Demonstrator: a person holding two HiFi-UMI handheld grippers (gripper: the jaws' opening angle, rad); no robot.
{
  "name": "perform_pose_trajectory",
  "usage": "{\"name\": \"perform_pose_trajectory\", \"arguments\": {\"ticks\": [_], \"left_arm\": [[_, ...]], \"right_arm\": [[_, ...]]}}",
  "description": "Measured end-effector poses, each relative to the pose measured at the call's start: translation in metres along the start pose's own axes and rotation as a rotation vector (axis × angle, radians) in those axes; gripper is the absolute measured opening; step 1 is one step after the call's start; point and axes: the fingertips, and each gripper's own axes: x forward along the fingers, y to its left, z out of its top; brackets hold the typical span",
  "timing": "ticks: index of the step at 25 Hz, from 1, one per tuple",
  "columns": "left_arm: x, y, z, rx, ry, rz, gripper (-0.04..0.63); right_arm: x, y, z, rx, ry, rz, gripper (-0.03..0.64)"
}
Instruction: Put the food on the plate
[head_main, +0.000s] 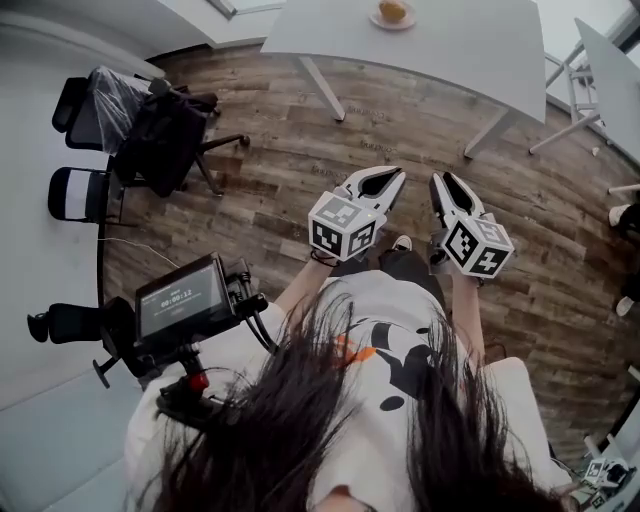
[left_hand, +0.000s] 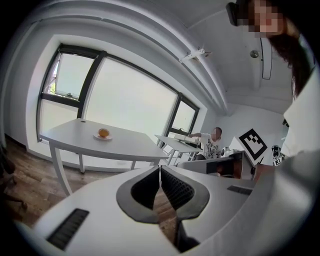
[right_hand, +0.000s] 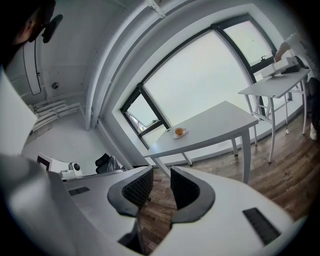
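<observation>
An orange piece of food (head_main: 392, 10) lies on a small white plate (head_main: 375, 20) on the white table (head_main: 450, 50) at the far side of the room. Both gripper views show the food (left_hand: 103, 132) (right_hand: 178, 131) on its plate (left_hand: 96, 136) (right_hand: 184, 132) in the distance. My left gripper (head_main: 397, 176) (left_hand: 159, 170) is held over the wooden floor, well short of the table, shut and empty. My right gripper (head_main: 441, 180) (right_hand: 161, 172) hangs beside it, also shut with nothing between its pads, which leave a narrow slit.
Office chairs draped with dark clothing (head_main: 150, 130) stand at the left. A camera rig with a screen (head_main: 180, 300) sits close at my lower left. A second white table (head_main: 610, 70) is at the right, where a person (left_hand: 215, 142) is seated.
</observation>
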Motion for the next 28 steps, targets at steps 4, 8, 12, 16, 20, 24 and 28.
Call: {"name": "perform_pose_trajectory", "arguments": {"ticks": [4,8,12,16,20,24,28], "left_arm": [[-0.020,0.004,-0.014,0.007,0.022,0.000,0.011],[-0.027,0.011,-0.022,0.026,0.038,0.014,0.011],[-0.023,0.014,-0.020,0.030,0.027,0.024,0.011],[-0.073,0.022,-0.018,0.035,-0.012,0.008,0.011],[-0.141,0.032,-0.021,0.044,-0.056,-0.016,0.011],[-0.172,0.033,-0.036,0.047,-0.059,-0.031,0.011],[-0.202,0.035,-0.049,0.049,-0.057,-0.038,0.011]], "right_arm": [[0.004,0.016,-0.013,0.000,0.009,0.015,0.114],[0.015,0.021,-0.020,0.018,0.011,0.035,0.114],[0.024,0.019,-0.022,0.038,0.005,0.043,0.114],[0.016,0.069,-0.041,0.049,-0.018,0.037,0.114],[0.002,0.134,-0.068,0.027,-0.044,0.025,0.114],[-0.008,0.159,-0.091,0.026,-0.052,0.010,0.114],[-0.016,0.182,-0.112,0.022,-0.056,0.000,0.114]]}}
